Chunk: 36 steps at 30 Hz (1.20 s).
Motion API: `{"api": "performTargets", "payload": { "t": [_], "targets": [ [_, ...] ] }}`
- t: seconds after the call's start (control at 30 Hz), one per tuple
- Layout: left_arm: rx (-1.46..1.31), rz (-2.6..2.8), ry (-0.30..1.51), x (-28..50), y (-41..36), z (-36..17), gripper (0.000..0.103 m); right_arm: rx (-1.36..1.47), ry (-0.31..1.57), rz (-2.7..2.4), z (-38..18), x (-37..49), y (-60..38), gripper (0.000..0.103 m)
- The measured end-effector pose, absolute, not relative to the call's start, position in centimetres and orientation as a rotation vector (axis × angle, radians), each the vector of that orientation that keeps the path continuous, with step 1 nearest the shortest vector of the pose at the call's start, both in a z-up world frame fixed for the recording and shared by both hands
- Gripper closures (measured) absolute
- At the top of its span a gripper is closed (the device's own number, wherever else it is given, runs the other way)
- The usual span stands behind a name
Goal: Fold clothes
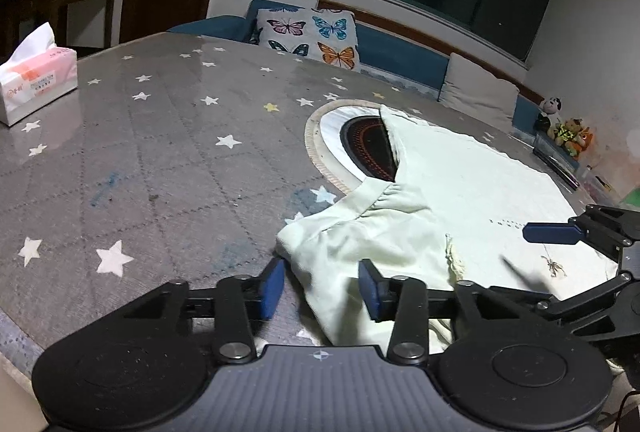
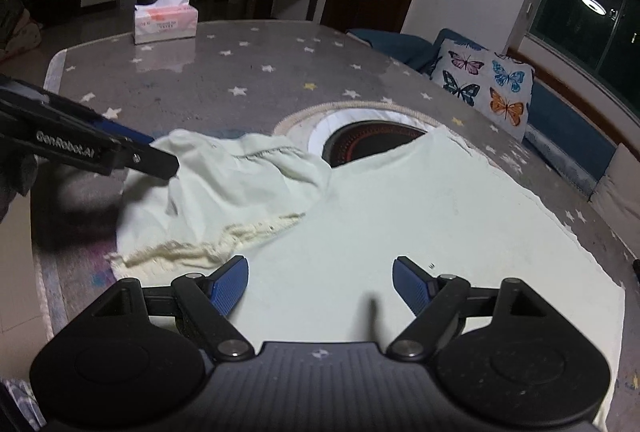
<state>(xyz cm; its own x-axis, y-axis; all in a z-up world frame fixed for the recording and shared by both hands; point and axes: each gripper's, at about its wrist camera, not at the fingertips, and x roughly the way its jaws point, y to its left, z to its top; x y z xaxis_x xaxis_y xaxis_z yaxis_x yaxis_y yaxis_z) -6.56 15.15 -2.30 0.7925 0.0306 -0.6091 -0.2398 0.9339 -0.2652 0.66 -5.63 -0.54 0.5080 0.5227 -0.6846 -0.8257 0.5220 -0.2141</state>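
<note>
Plainly, "GenRobot.AI" marks the left gripper [image 2: 160, 162] beside the garment [image 2: 360, 212].

Left gripper [image 1: 322, 286]: black linkage arms, ribbed blue pads, silver pivot screws, grey ridged housing bearing a small crosshair mark. Right gripper [image 2: 320, 282]: same build. White "GenRobot.AI" lettering runs along the left one's side.
</note>
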Motion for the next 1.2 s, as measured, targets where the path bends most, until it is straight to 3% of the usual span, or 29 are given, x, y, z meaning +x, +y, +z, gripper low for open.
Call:
{"api": "performTargets", "payload": {
  "t": [0.13, 0.3, 0.8, 0.97, 1.03, 1.2],
  "targets": [
    [-0.357, 0.132, 0.644, -6.5, 15.2, -2.3, 0.087, -0.548, 0.591, 0.862, -0.6, 0.2, -5.3, 0.022],
    [-0.372, 0.114, 0.622, -6.9, 15.2, -1.8, 0.095, -0.519, 0.585, 0.851, -0.5, -0.1, -5.4, 0.022],
    [-0.233, -0.198, 0.498, -6.1, 8.8, 2.4, 0.097, -0.475, 0.616, 0.816, -0.9, 0.0, -8.0, 0.022],
    [-0.174, -0.294, 0.547, -5.4, 6.4, 1.4, 0.091, -0.439, 0.636, 0.713, -0.3, 1.5, -11.4, 0.022],
    [-0.150, -0.325, 0.569, -5.4, 5.7, 1.0, 0.071, -0.412, 0.647, 0.675, -0.1, 2.2, -12.7, 0.022],
    [-0.112, -0.371, 0.580, -6.1, 5.2, 0.7, 0.059, -0.322, 0.656, 0.629, 0.8, 3.9, -14.8, 0.022]
  ]
}}
